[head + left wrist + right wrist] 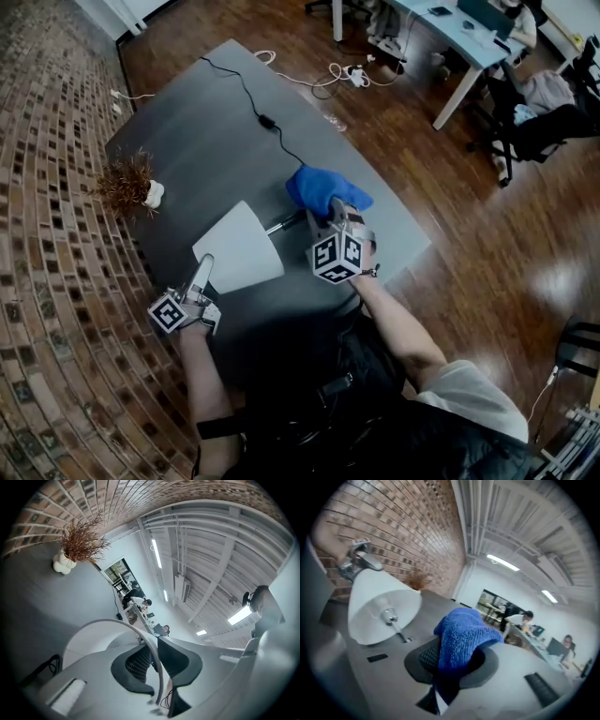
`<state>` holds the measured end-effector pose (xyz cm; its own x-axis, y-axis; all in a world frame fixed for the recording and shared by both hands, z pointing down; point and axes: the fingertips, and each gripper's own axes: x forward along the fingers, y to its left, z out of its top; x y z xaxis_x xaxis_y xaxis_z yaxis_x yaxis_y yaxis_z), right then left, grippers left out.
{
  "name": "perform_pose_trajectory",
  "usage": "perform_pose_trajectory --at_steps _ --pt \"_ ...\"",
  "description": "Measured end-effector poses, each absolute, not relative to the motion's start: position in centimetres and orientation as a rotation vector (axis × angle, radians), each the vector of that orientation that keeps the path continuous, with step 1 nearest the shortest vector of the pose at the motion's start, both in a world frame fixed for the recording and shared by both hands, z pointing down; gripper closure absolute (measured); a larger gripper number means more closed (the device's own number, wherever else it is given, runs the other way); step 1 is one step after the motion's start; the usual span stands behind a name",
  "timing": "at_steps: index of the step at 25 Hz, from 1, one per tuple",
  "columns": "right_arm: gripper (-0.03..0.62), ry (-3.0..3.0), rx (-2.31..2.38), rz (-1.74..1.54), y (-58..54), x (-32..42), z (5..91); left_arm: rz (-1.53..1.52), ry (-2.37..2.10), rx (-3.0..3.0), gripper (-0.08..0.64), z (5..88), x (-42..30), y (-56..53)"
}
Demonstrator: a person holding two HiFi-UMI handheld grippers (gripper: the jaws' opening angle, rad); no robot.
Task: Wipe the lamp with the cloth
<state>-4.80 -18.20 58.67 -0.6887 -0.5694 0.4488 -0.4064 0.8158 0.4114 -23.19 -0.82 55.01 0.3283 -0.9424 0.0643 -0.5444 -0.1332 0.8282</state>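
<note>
Fluffy blue cloth (461, 639), white-shaded lamp (239, 248)

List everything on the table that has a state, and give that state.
lamp, tipped on its side, held by the shade's rim.
cloth, bunched up, held.
left gripper, shut on the lamp.
right gripper, shut on the cloth.

The cloth (328, 190) is showing blue, the lamp shade (239, 251) white, the table (197, 141) dark grey; the wall (56, 281) is showing a brown brick pattern.
</note>
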Motion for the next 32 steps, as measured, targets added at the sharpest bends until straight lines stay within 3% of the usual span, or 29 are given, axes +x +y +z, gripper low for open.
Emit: perform_pose_trajectory --at_steps 4,9,13,18,24,26,32 --pt "0.532 -2.335 0.420 -0.427 -13.9 -8.0 66.0 -0.631 -1.324 1.758 0.514 55.0 -23.4 -0.9" --pt "0.532 -2.101 0.723 -0.470 -21.2 -0.2 66.6 -0.628 -1.305 1.768 0.515 54.8 -23.0 -1.3" --pt "0.534 -2.127 0.928 -0.172 -25.4 5.0 63.9 -0.614 -1.311 1.794 0.514 54.6 -23.1 -1.7" --pt "0.534 -2.552 0.633 0.072 -20.6 -3.4 58.4 -0.458 -1.332 2.119 0.511 52.1 -21.2 -2.1" --pt "0.533 -2.098 0.575 -0.105 -19.7 -6.2 66.5 -0.296 -1.274 2.376 0.515 52.0 -18.1 0.2" --pt "0.537 -2.155 0.521 0.025 -17.7 -7.8 67.0 -0.300 -1.272 2.374 0.515 52.3 -17.7 0.8" --pt "0.535 -2.589 0.158 0.885 -11.9 -13.4 63.2 -0.326 -1.325 2.318 0.514 53.0 -18.2 1.3"
